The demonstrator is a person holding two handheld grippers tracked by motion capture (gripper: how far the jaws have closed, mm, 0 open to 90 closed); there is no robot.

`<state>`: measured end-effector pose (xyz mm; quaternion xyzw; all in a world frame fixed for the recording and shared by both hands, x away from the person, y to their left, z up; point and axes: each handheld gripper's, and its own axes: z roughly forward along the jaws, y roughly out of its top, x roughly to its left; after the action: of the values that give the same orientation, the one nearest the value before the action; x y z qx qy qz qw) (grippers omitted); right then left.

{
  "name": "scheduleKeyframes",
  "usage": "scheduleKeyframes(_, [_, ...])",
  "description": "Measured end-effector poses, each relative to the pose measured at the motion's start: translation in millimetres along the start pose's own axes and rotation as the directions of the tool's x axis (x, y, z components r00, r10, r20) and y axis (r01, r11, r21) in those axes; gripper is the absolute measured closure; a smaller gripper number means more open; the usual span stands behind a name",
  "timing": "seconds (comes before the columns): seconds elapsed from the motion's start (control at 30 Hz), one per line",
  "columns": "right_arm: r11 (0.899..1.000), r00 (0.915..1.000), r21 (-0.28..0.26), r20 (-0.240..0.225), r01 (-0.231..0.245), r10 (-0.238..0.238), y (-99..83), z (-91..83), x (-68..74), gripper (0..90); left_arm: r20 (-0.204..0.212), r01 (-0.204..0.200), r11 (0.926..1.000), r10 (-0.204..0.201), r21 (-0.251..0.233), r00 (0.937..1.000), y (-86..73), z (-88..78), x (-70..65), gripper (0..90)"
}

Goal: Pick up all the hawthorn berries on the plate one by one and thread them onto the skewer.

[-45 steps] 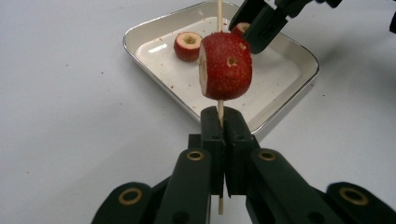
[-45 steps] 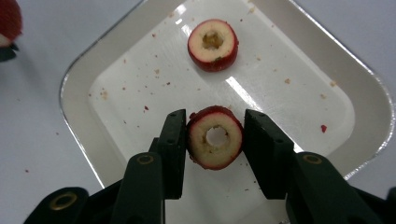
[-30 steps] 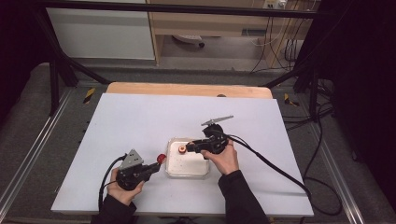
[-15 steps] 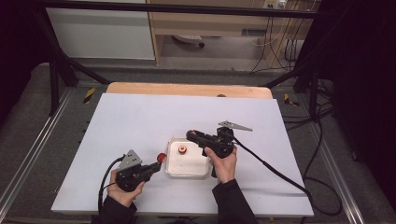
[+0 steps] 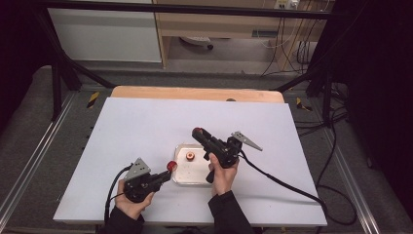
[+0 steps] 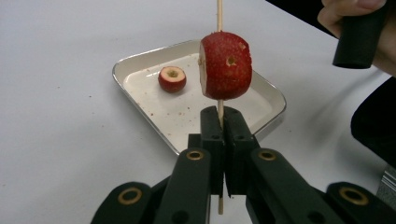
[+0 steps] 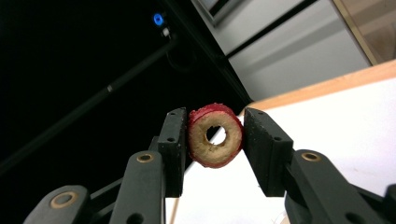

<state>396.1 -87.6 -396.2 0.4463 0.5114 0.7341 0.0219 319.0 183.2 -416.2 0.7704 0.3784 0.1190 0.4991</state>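
My left gripper (image 6: 219, 119) is shut on a thin wooden skewer (image 6: 218, 14) that stands upright. A red cored fruit piece (image 6: 225, 65) is threaded on the skewer just above the jaws. In the high view this gripper (image 5: 164, 174) lies low at the near left edge of the metal tray (image 5: 181, 179), the red piece (image 5: 171, 165) at its tip. My right gripper (image 7: 215, 122) is shut on a red fruit ring (image 7: 205, 156) with a hole through its middle, tilted up off the table. From above, the right gripper (image 5: 199, 134) hangs over the tray's far edge.
One more red cored piece (image 6: 172, 78) lies in the shallow tray (image 6: 273, 95), which is speckled with crumbs. The white tabletop (image 5: 146, 126) spreads around it, with a wooden edge (image 5: 195, 93) at the back. The right hand (image 6: 345, 9) grips its handle.
The right gripper has swung round with the ring: its tip lifted off the tray and now points up and to the far left. The left gripper has stayed put.
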Motion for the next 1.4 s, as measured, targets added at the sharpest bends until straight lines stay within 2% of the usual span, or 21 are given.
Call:
scheduleKeyframes(0.3, [0.994, 0.9988, -0.105, -0.039, -0.035, 0.031, -15.3, 3.6, -3.0, 61.1, 0.009, 0.011, 0.9999, -0.011, -0.003, 0.9999, 3.4, 4.7, -9.0, 88.1])
scheduleKeyframes(0.5, [0.987, 0.9981, -0.161, -0.06, -0.021, 0.011, -22.8, 4.4, -4.3, 61.1, 0.029, 0.043, 0.9991, -0.043, -0.006, 0.9987, 5.6, 9.4, -13.7, 88.1])
scheduleKeyframes(0.7, [0.978, 0.9954, -0.207, -0.095, -0.03, 0.01, -30.1, 5.3, -5.8, 61.2, 0.038, 0.049, 0.9988, -0.049, -0.004, 0.9981, 5.8, 13.8, -17.2, 88.1])
scheduleKeyframes(1.4, [0.977, 0.9925, -0.213, -0.122, -0.029, 0.003, -36.0, 5.8, -7.2, 61.2, 0.046, 0.069, 0.9974, -0.068, -0.023, 0.9967, 6.1, 12.9, -15.3, 88.1])
